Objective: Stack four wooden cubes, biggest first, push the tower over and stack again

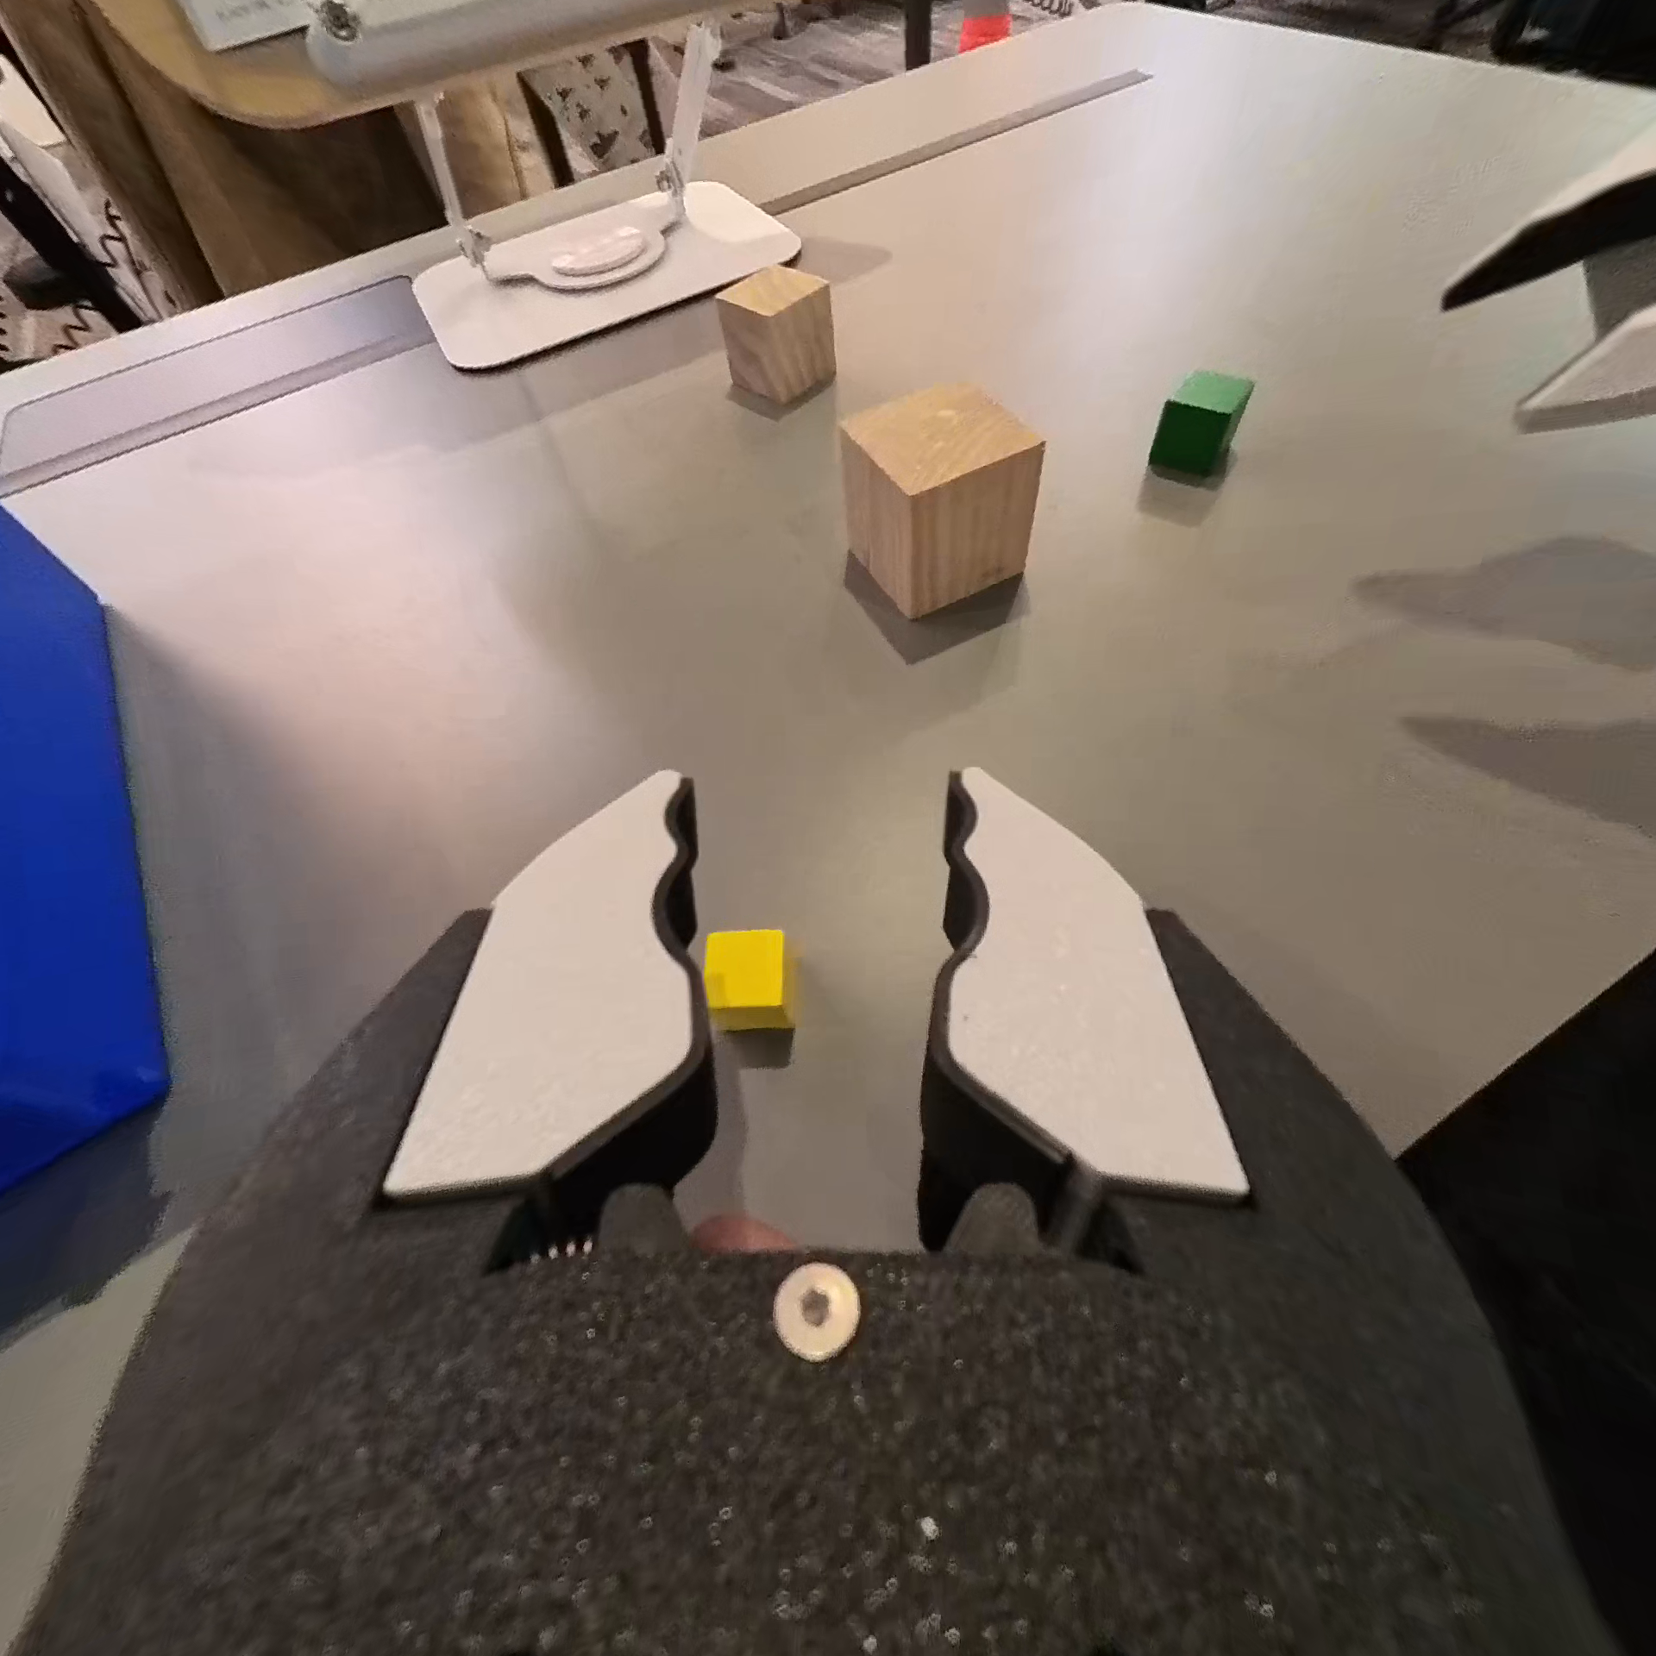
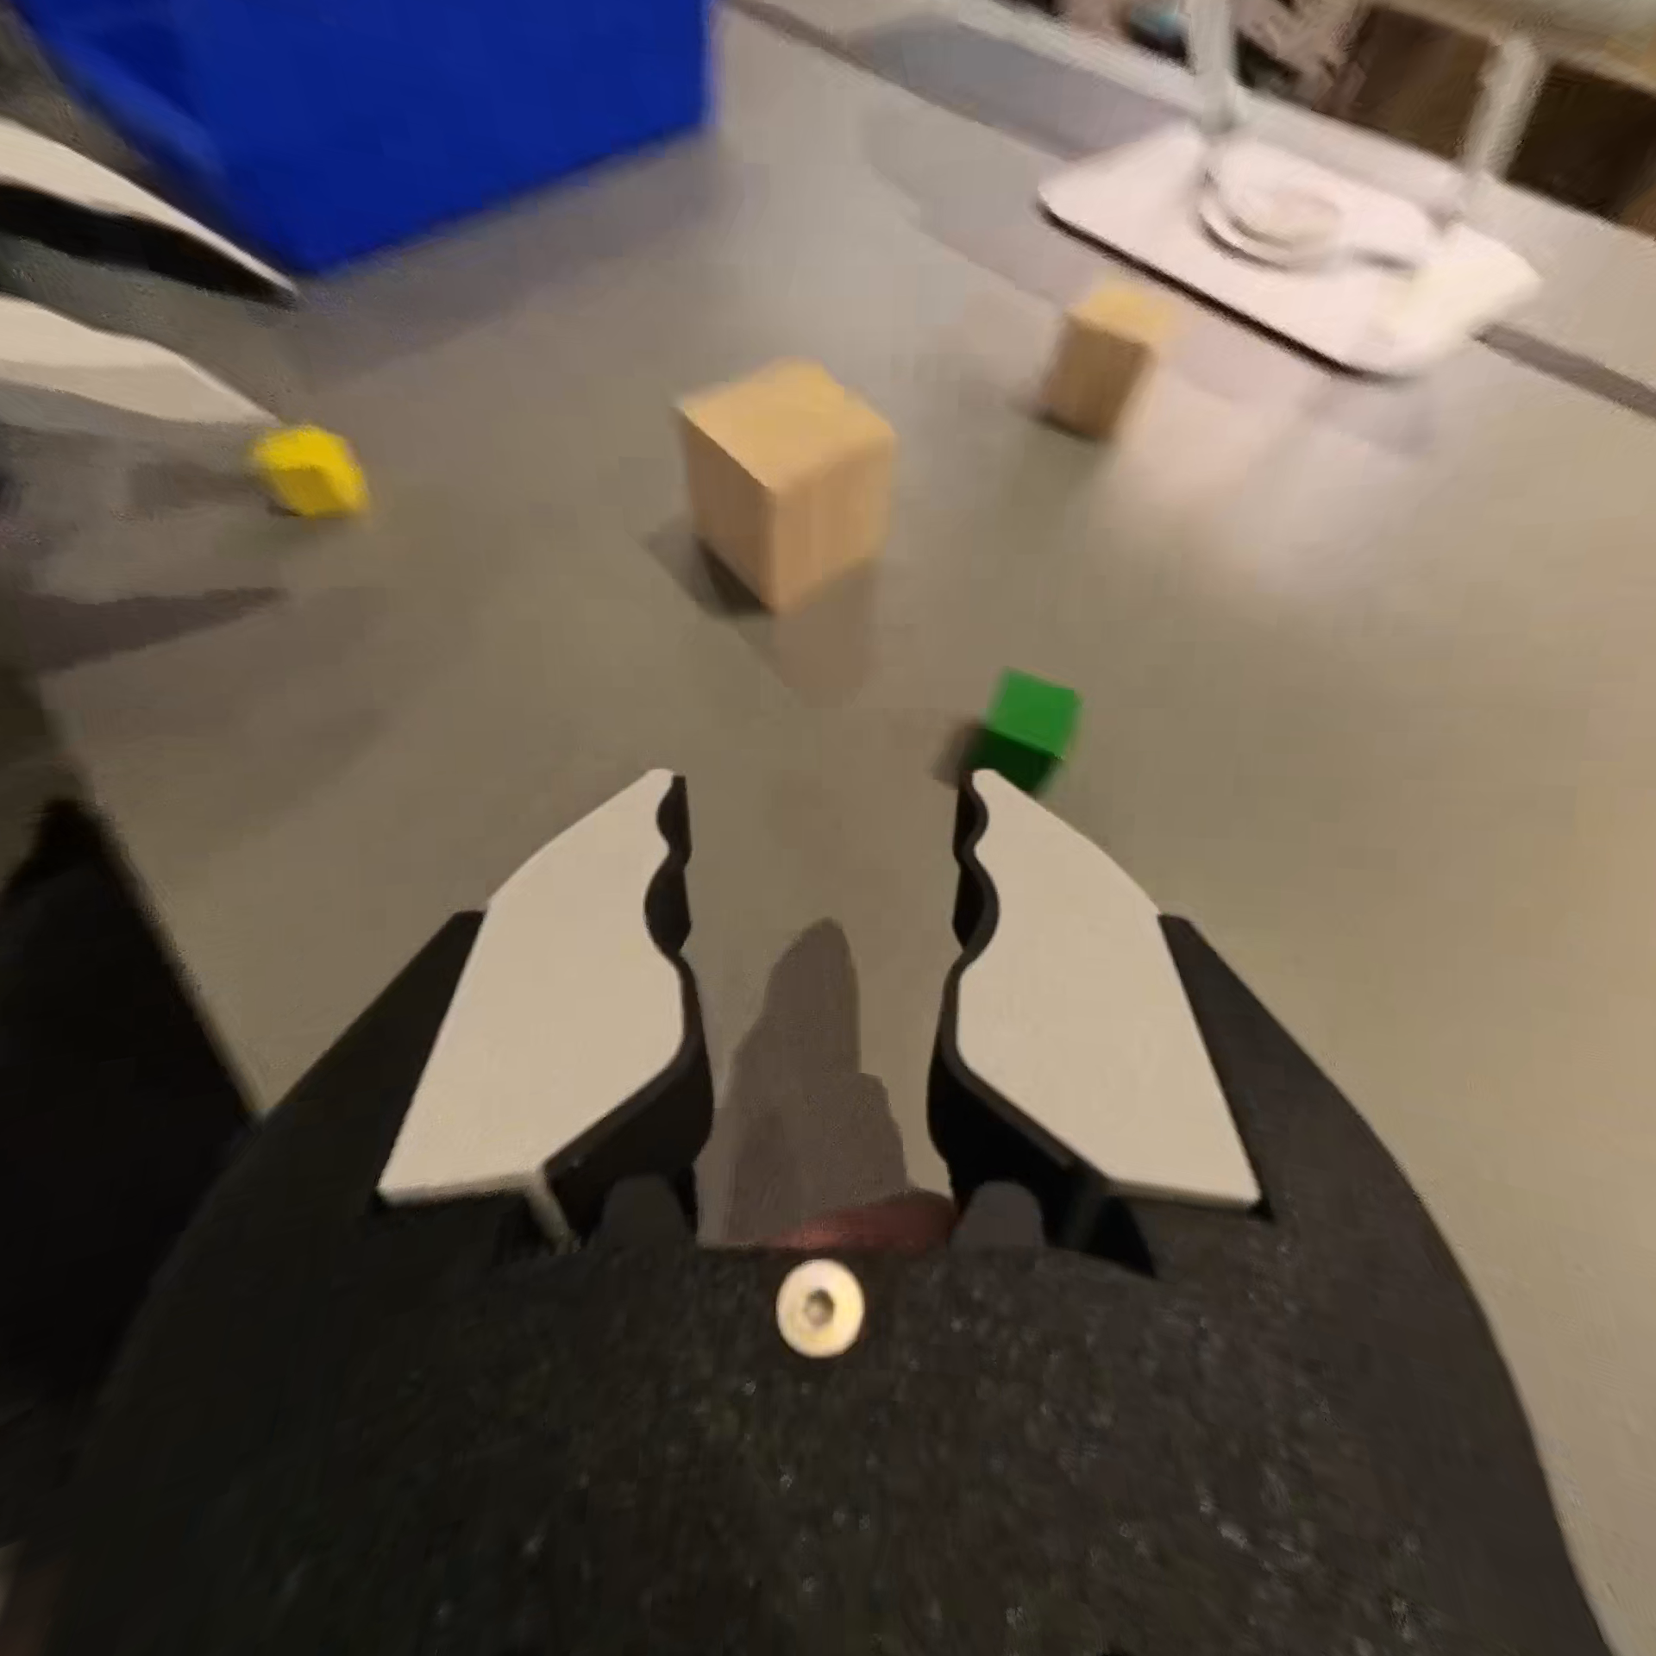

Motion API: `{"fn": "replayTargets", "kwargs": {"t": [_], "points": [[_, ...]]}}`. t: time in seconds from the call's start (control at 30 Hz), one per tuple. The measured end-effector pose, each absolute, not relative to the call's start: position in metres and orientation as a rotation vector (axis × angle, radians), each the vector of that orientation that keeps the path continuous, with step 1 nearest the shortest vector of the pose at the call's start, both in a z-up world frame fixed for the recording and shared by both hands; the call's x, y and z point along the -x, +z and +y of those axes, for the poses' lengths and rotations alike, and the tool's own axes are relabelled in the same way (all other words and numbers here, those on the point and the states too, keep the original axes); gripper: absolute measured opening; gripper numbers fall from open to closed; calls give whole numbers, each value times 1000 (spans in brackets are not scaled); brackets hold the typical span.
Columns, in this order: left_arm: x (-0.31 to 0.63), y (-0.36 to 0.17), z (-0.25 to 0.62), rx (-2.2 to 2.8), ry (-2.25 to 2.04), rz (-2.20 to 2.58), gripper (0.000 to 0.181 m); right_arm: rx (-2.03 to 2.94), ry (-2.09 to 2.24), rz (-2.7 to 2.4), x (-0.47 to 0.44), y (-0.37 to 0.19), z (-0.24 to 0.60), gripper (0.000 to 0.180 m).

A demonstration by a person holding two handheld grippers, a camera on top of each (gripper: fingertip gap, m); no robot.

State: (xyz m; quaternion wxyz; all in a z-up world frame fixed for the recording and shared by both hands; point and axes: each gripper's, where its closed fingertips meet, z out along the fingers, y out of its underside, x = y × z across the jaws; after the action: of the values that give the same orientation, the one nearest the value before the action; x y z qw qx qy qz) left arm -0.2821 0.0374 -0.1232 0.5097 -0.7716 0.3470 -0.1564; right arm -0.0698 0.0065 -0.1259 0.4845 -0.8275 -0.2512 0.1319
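1. The grey table [image 1: 358,627] is bearing everything; a blue box [image 1: 54,851] is sitting at its left edge, and a white stand base [image 1: 699,260] is resting at the far side, just behind the cubes.
2. Four cubes are lying apart, none stacked: two of bare wood, one green, one yellow.
3. The largest wooden cube [image 1: 941,502] is standing in the middle; the smaller wooden cube [image 1: 778,332] is sitting beyond it, just beside the stand base.
4. The green cube [image 1: 1196,435] is lying off to the right; in the blurred right wrist view it is showing just past the right finger's tip [image 2: 1026,728].
5. The yellow cube [image 1: 748,978], the smallest, is resting on the table, showing between the fingers close by the left one.
6. The left gripper [image 1: 820,789] is hovering low, angled downward, jaws spread wide and gripping nothing.
7. The right gripper [image 2: 823,789] is likewise pointing down at the table, jaws parted and empty, nothing blocking its way to the largest cube.
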Motion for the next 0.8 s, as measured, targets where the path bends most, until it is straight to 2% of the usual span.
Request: {"fn": "replayTargets", "kwargs": {"t": [0.17,0.3,0.4,0.6,0.7,0.8], "points": [[266,-125,34,1833,-337,889,52,2155,92,-579,41,-144,56,58],[254,-122,33,1800,-303,925,52,2039,30,-759,54,-112,132,49],[248,-125,33,1796,-291,947,52,2099,31,-888,64,-116,195,56],[245,-133,34,1802,-283,983,52,2002,-100,-1569,90,-137,248,55],[246,-136,36,1813,-299,985,52,1975,-110,-1797,96,-152,260,51],[248,-140,38,1832,-308,986,52,2021,-111,-1910,98,-171,268,57]]}}
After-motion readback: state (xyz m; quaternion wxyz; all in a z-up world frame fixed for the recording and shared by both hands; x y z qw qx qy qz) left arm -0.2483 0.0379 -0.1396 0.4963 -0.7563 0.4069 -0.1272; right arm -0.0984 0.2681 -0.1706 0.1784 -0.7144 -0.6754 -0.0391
